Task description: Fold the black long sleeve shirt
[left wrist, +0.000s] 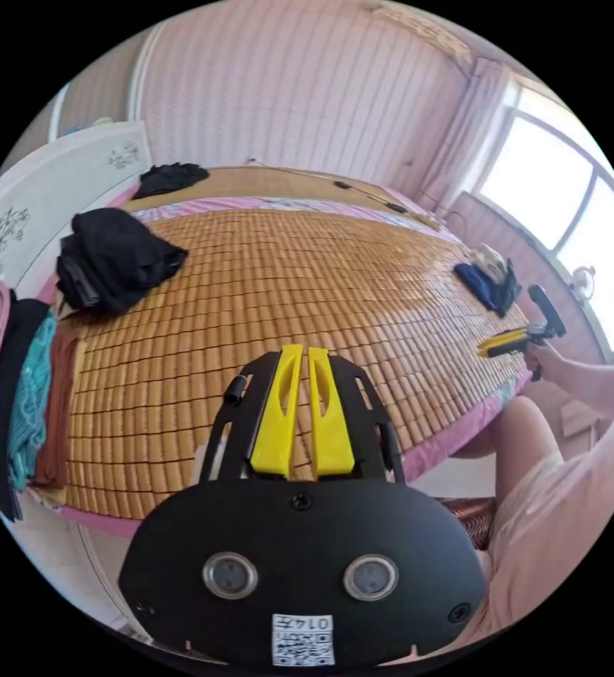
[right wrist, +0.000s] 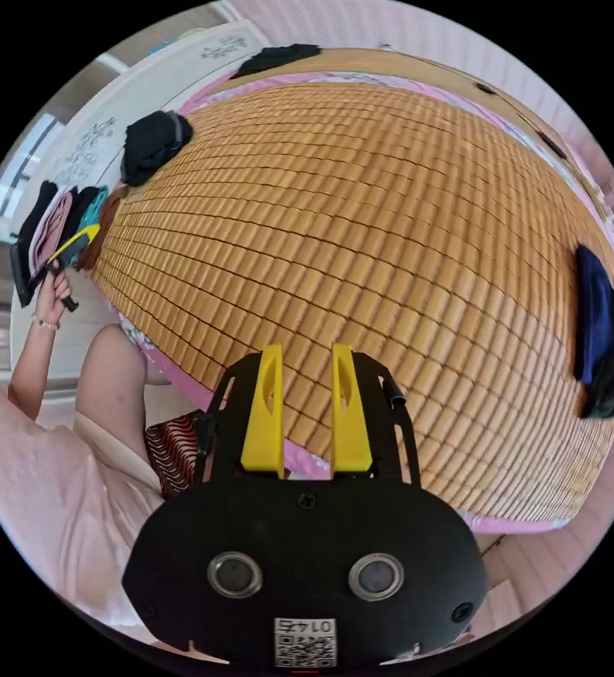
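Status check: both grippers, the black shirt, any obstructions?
Left gripper nearly shut, empty, over the woven bamboo mat. Right gripper open, empty. Crumpled black garment unfolded at the mat's far edge, likely the shirt. Nothing lying between.

Bamboo-matted bed (left wrist: pixel 307 282), pink walls (left wrist: pixel 307 92), bright window (left wrist: pixel 567 204)

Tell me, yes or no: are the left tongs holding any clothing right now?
No. In the left gripper view the left tongs hang over the bare bamboo mat, nearly closed with nothing between them.

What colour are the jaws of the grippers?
Yellow on both; the left gripper shows it best in the left gripper view.
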### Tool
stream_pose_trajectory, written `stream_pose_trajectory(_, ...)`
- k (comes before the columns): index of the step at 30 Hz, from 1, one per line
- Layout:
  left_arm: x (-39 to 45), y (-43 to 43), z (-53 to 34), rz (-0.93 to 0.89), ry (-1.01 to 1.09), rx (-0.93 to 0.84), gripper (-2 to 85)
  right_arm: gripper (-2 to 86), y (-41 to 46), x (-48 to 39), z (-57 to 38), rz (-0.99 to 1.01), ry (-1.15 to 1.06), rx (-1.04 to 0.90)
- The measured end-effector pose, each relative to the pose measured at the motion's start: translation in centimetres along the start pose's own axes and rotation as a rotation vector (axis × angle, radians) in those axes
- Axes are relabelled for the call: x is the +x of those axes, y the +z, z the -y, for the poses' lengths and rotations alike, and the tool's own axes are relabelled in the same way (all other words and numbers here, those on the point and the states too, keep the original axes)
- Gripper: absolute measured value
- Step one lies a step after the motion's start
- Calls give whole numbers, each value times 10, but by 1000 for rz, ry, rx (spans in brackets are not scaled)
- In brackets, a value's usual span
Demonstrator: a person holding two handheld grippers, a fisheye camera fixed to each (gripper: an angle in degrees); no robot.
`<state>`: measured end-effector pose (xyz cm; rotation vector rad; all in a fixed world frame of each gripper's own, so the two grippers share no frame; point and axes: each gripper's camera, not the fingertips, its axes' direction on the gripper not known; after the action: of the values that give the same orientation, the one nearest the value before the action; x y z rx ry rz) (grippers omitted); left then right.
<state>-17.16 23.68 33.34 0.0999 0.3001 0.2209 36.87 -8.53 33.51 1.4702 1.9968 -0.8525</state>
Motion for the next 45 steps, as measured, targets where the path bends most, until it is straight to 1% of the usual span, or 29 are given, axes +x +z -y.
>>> stream_pose_trajectory(1,17,3,0,-44,43,7,2,106,-13,24,-31,-15,90,40)
stream_pose_trajectory(2,48,12,5,-110,121,4,10,106,-20,35,-45,-22,129,67)
stream_pose_trajectory(4,91,31,20,-195,201,-31,29,110,-47,74,-94,-64,243,178)
stream_pose_trajectory(6,144,59,50,-329,311,-86,53,113,-63,101,-121,-95,307,241)
stream_pose_trajectory(11,248,113,120,-418,521,-134,66,121,-98,172,-169,-156,435,373)
stream_pose_trajectory(13,288,135,145,-426,595,-131,69,131,-106,208,-185,-195,509,415)
stream_pose_trajectory(15,346,166,173,-421,701,-101,74,151,-107,233,-195,-245,566,448)
stream_pose_trajectory(17,391,193,191,-440,764,-107,77,164,-103,257,-202,-265,609,460)
stream_pose_trajectory(19,435,219,205,-464,825,-125,80,162,-93,286,-207,-237,637,453)
stream_pose_trajectory(21,487,249,214,-492,884,-146,86,151,-82,304,-209,-225,652,428)
stream_pose_trajectory(23,517,264,213,-499,925,-152,93,118,-71,322,-213,-203,675,399)
stream_pose_trajectory(24,532,272,210,-494,955,-146,98,59,-67,331,-219,-182,693,385)
stream_pose_trajectory(25,538,276,209,-487,966,-146,101,26,-67,337,-228,-140,692,404)
stream_pose_trajectory(26,549,282,205,-474,984,-151,105,22,-70,338,-233,-126,684,426)
stream_pose_trajectory(28,561,288,200,-450,996,-149,109,10,-85,331,-255,-95,595,511)
stream_pose_trajectory(32,585,283,185,-305,1065,-74,122,2,-120,307,-287,-9,438,616)
stream_pose_trajectory(34,590,274,183,-324,1029,-65,128,1,-145,284,-305,73,327,681)
stream_pose_trajectory(37,589,242,173,-400,965,-50,128,0,-176,245,-319,156,177,745)
stream_pose_trajectory(39,573,201,159,-451,886,8,122,0,-192,219,-322,251,62,794)
stream_pose_trajectory(41,551,162,146,-486,827,82,104,0,-202,192,-317,358,-49,812)
stream_pose_trajectory(42,534,136,137,-487,794,128,76,0,-208,172,-311,409,-112,822)
stream_pose_trajectory(43,524,124,132,-478,772,146,62,0,-212,150,-304,431,-170,823)
stream_pose_trajectory(44,505,102,123,-452,728,160,27,-1,-214,140,-300,438,-196,824)
stream_pose_trajectory(45,485,81,115,-400,684,158,7,-1,-218,120,-292,455,-240,826)
